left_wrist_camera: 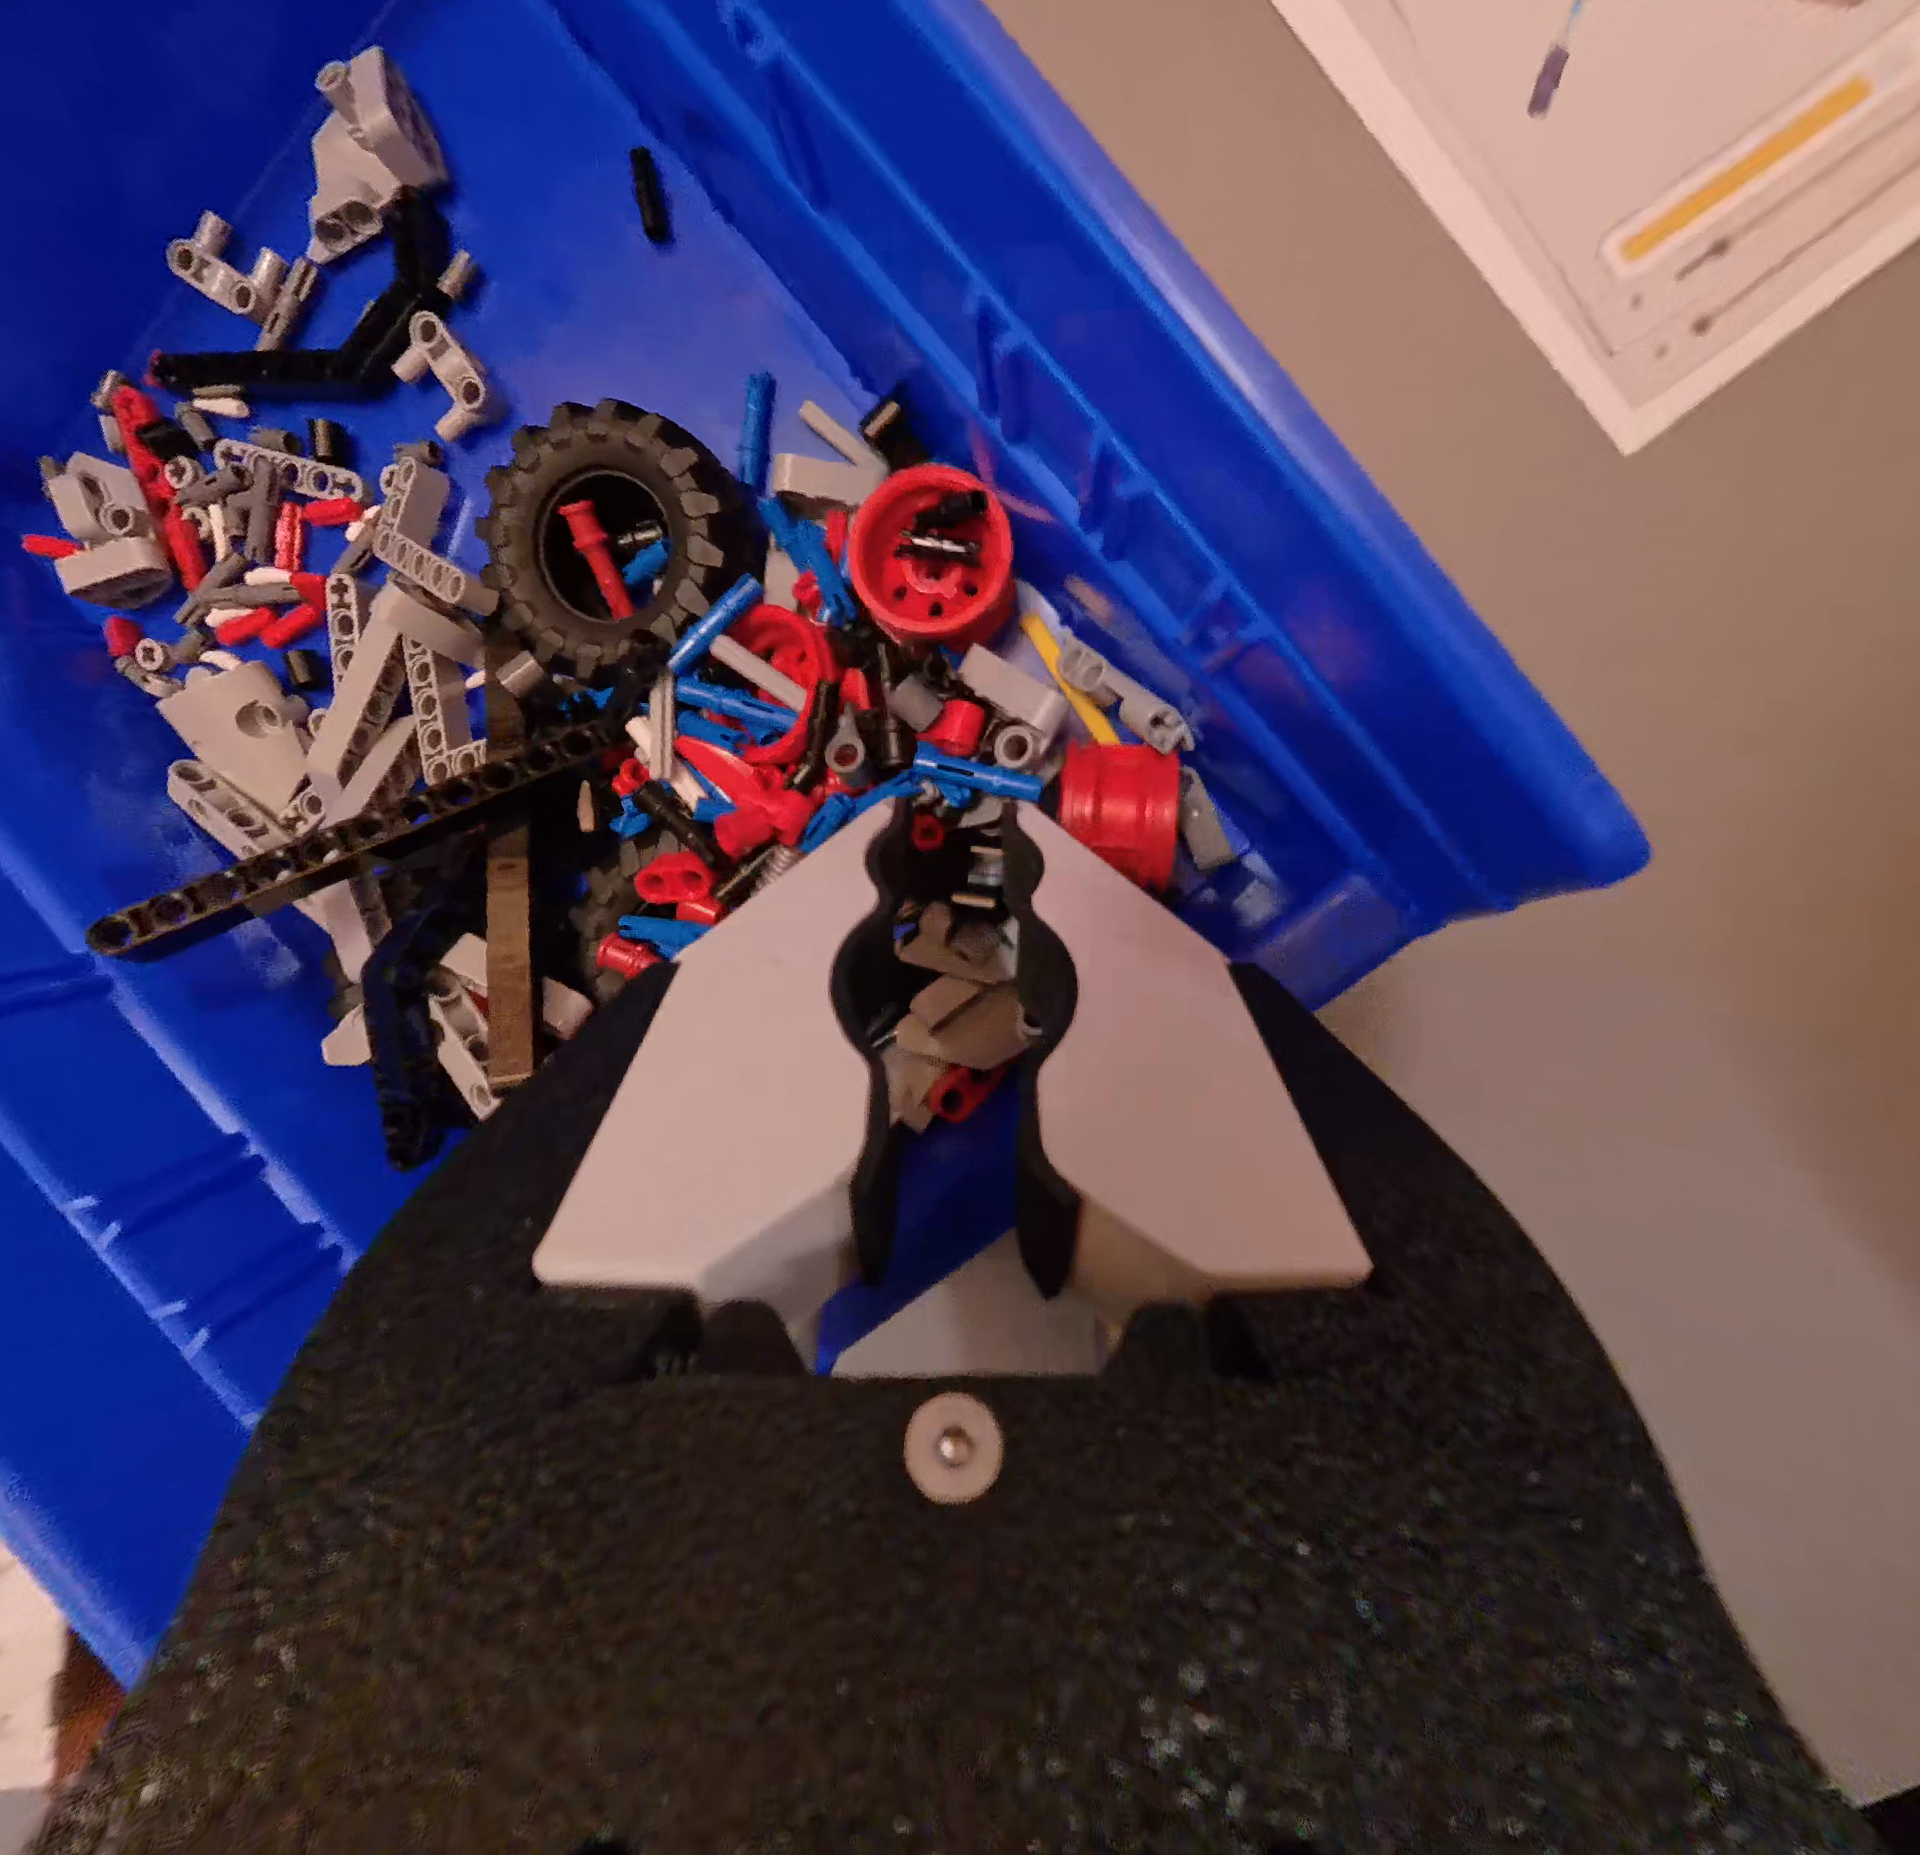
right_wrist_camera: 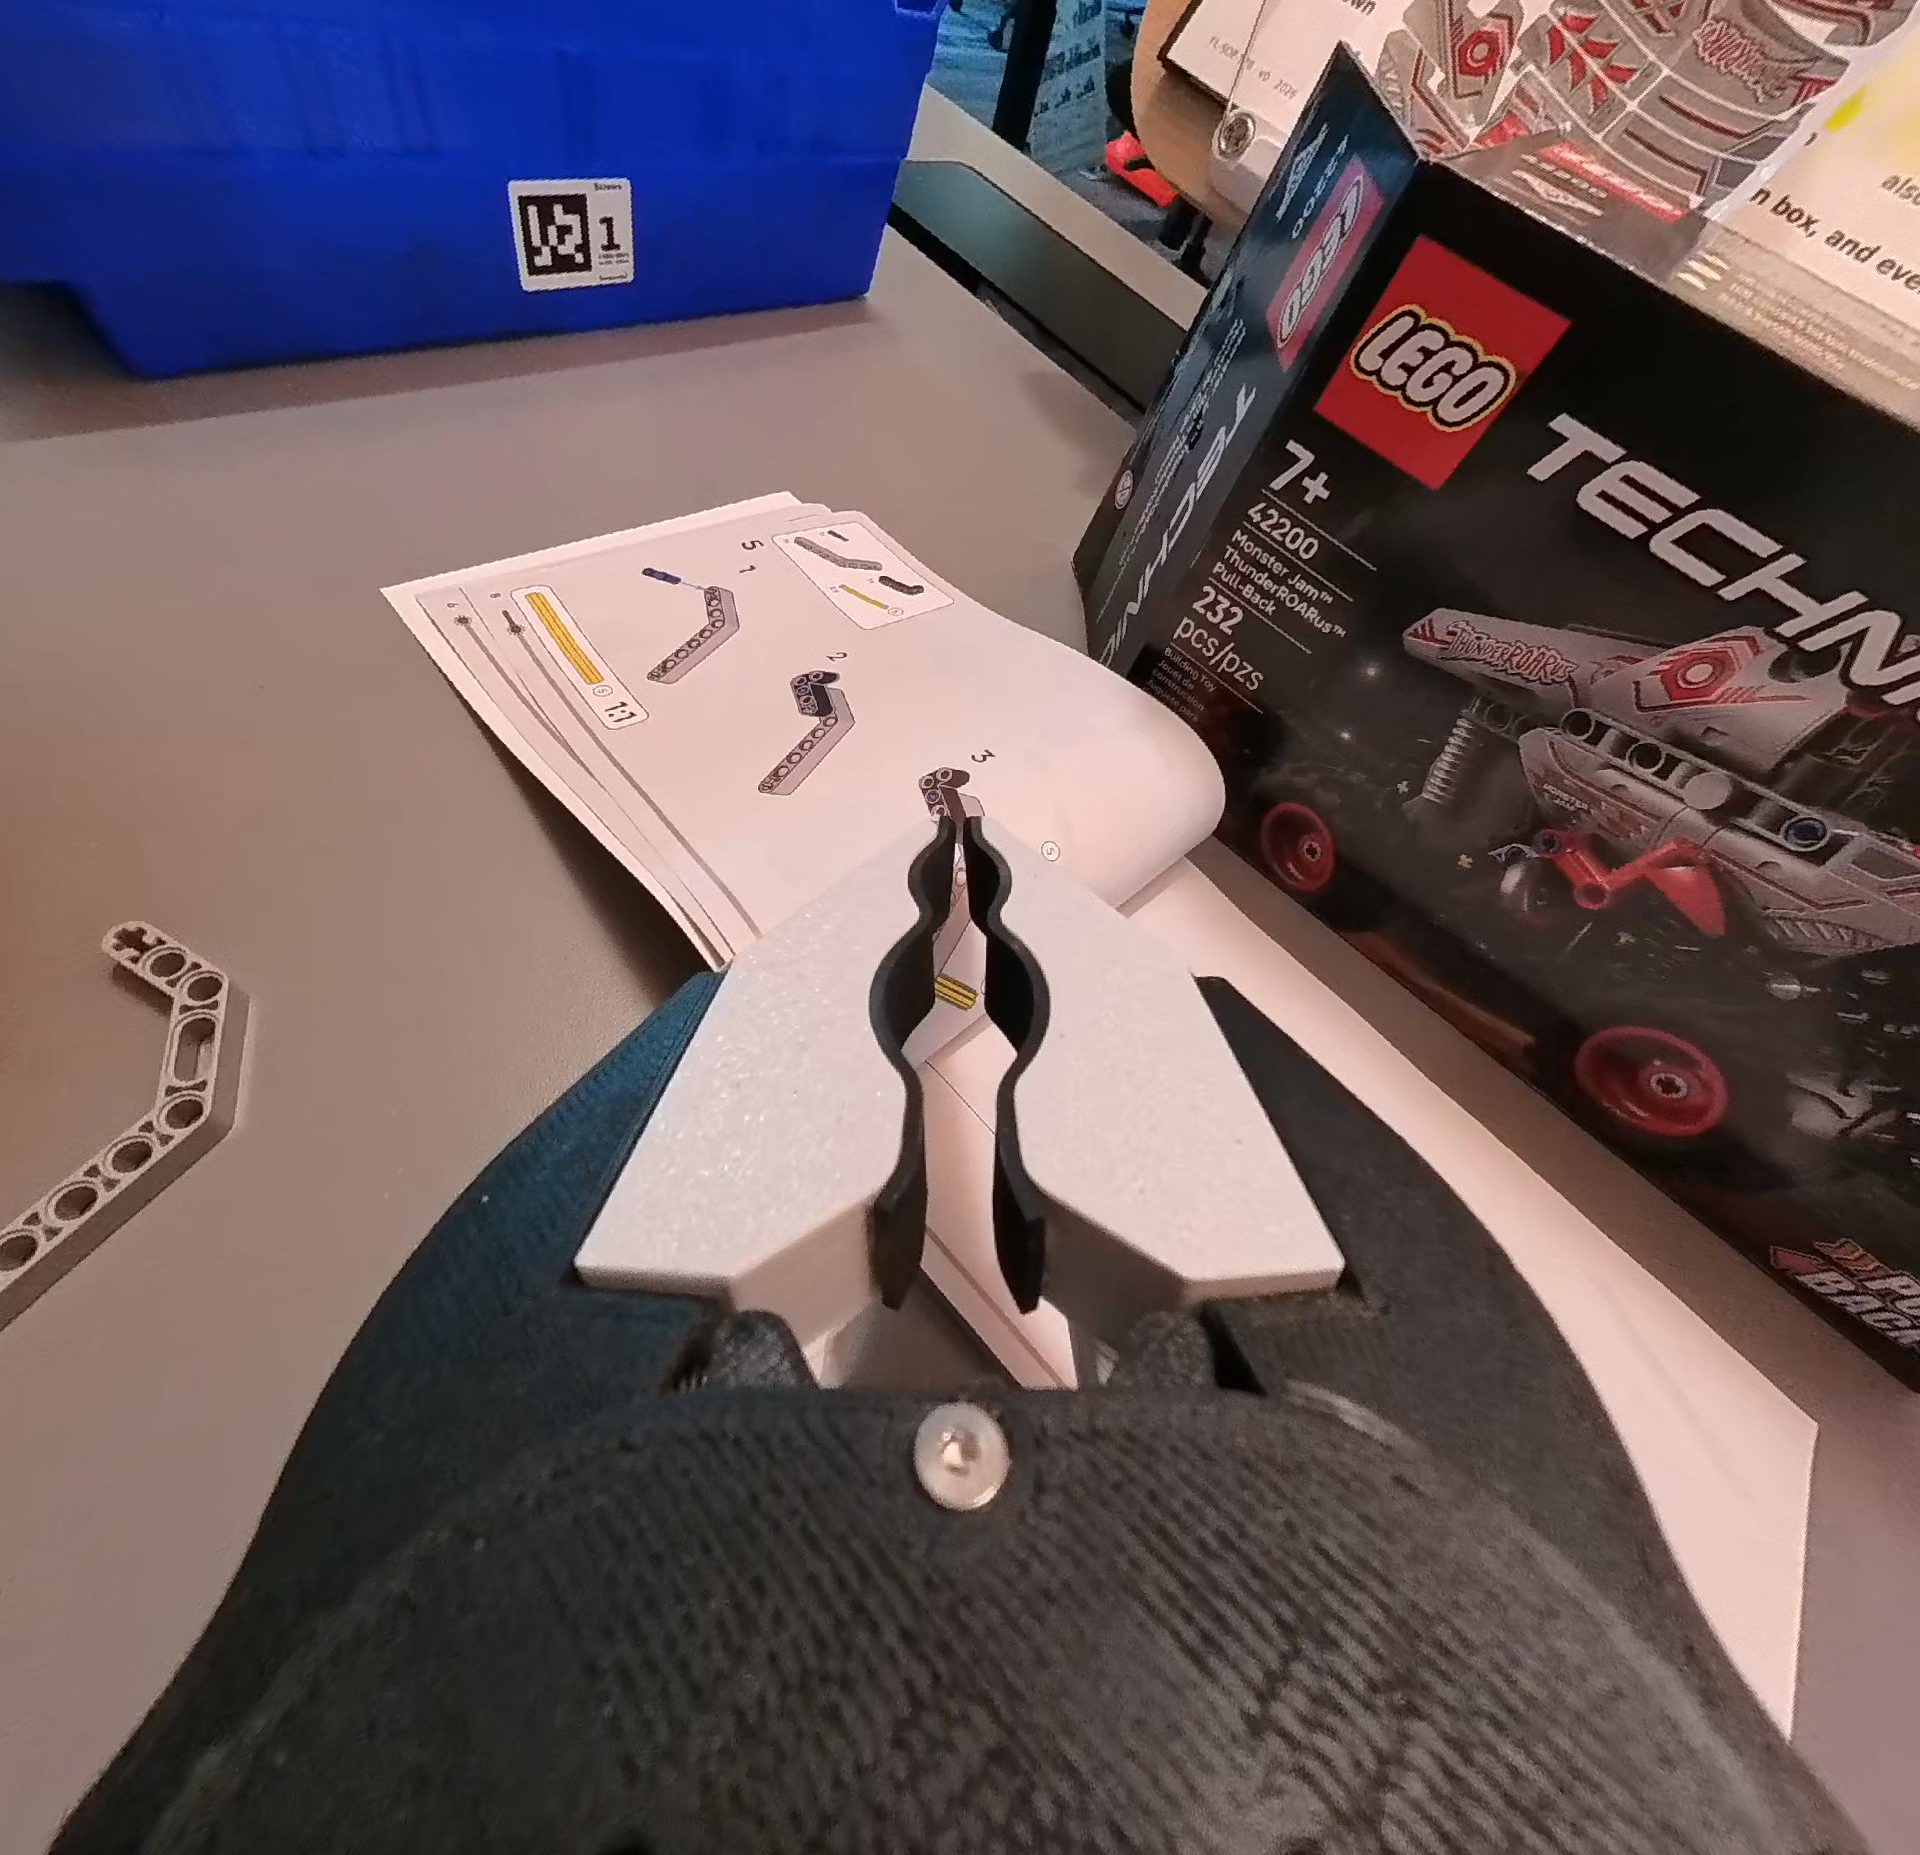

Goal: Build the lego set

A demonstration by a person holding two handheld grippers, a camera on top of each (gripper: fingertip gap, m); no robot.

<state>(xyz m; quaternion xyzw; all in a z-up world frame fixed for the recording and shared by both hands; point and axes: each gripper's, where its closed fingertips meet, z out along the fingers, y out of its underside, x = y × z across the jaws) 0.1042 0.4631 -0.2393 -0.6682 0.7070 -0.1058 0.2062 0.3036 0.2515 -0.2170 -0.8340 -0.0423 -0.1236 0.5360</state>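
Blue plastic bin point(left_wrist_camera: 1039, 278): set on the grey desk point(right_wrist_camera: 312, 766); a marker sticker is fixed to its outer wall.
Loose parts point(left_wrist_camera: 727, 683): heaped in the bin, mostly toward one corner; a black tyre point(left_wrist_camera: 613, 538), red wheel hubs point(left_wrist_camera: 928, 558) and a long black beam point(left_wrist_camera: 353, 839) are seen among grey, red and blue pieces.
Left gripper point(left_wrist_camera: 961, 818): held over the heap; fingers parted by a narrow gap, nothing gripped.
Right gripper point(right_wrist_camera: 958, 823): held over the instruction booklet point(right_wrist_camera: 831, 704); fingers almost closed at the tips, nothing between them.
Instruction booklet: laid open on the desk, just beside the set box point(right_wrist_camera: 1558, 714).
Grey angled beam point(right_wrist_camera: 135, 1099): laid alone on the desk, well apart from the booklet.
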